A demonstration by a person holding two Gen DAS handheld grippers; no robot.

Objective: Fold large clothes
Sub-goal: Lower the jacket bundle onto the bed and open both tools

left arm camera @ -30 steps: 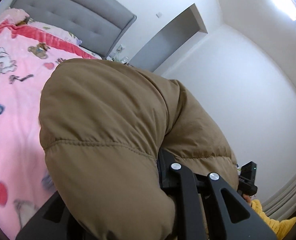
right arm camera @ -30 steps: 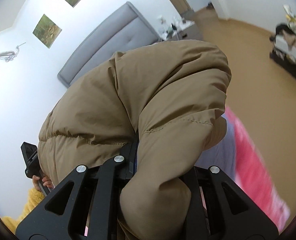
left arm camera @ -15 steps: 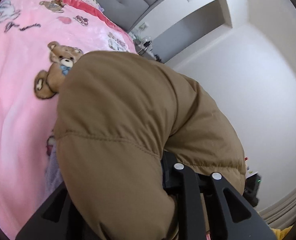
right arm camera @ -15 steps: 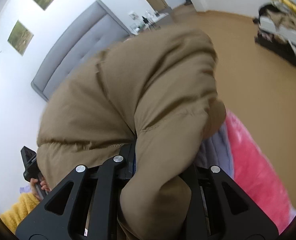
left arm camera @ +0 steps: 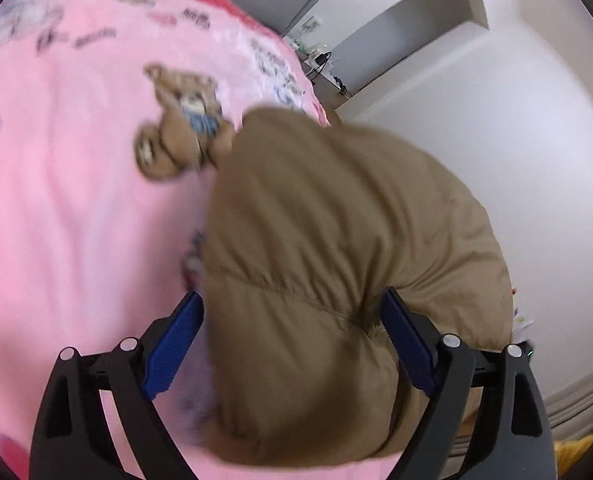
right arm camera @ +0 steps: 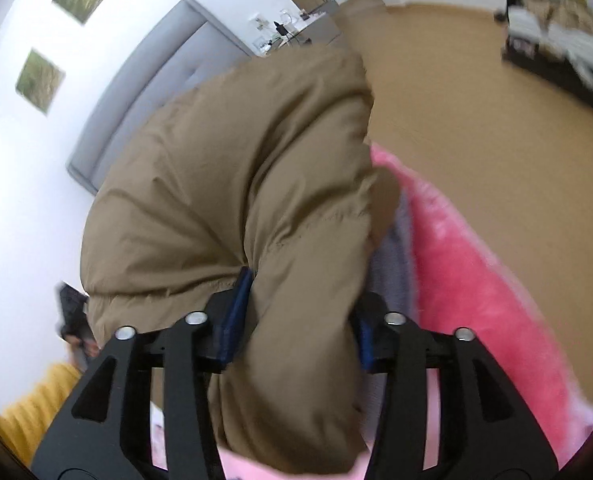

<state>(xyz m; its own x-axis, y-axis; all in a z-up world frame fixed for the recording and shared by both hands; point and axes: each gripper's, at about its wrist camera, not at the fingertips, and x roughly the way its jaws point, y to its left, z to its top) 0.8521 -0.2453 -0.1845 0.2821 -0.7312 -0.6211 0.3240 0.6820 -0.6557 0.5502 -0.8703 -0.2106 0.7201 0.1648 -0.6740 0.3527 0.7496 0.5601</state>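
Note:
A puffy brown padded jacket [left arm camera: 336,240] lies bunched on the pink bed blanket [left arm camera: 76,220]. My left gripper [left arm camera: 292,320] stands open, its blue pads [left arm camera: 176,340] wide apart on either side of the jacket's near fold. In the right wrist view the same jacket [right arm camera: 236,180] fills the middle. My right gripper [right arm camera: 300,312] has its blue pads [right arm camera: 238,316] pressed into a thick fold of the jacket.
The blanket has a teddy bear print [left arm camera: 180,120]. A grey padded headboard [right arm camera: 168,76] stands behind, with a bedside table [right arm camera: 292,32] of small items. Brown floor [right arm camera: 476,140] lies beyond the bed's pink edge [right arm camera: 476,280]. A low shelf [right arm camera: 556,52] stands far right.
The jacket has come down onto the blanket. My left gripper has opened and let go of the fold. My right gripper has stayed closed on its fold.

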